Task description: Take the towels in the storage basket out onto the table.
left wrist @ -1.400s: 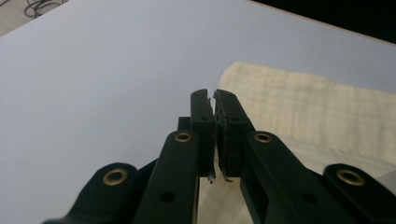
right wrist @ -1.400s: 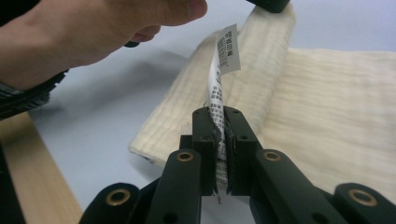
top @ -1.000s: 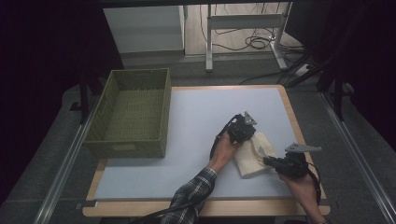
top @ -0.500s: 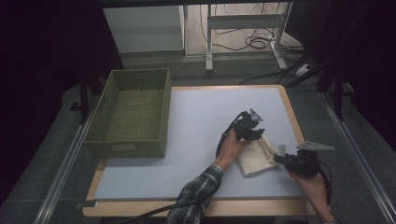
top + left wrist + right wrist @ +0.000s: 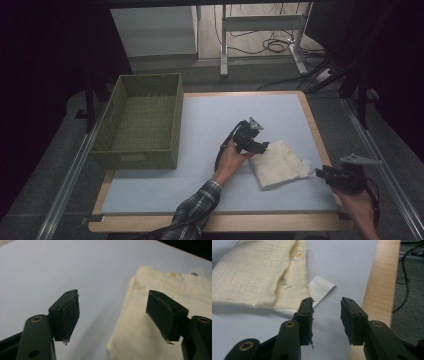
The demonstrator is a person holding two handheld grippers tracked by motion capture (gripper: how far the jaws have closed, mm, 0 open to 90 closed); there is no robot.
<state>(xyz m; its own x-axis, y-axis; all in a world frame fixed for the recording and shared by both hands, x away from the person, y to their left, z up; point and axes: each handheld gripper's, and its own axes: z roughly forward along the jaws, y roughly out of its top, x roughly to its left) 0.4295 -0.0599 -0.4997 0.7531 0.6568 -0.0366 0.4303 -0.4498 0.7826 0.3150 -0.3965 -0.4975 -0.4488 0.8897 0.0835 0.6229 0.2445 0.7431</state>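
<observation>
While parted, left tongs point(image 5: 262, 146) (over cloth point(image 5: 277, 163))

Partial printed lettering is seen on the cream folded cloth point(image 5: 259, 277) in the right gripper view: the dark characters "ey!" near its edge, beside a small orange and dark printed motif. The start of the word is hidden in the fold. No other text can be read.

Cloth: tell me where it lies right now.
In the high view the cloth lies folded on the mat's right half, between the left gripper at its left edge and the right gripper, far from the basket.
</observation>
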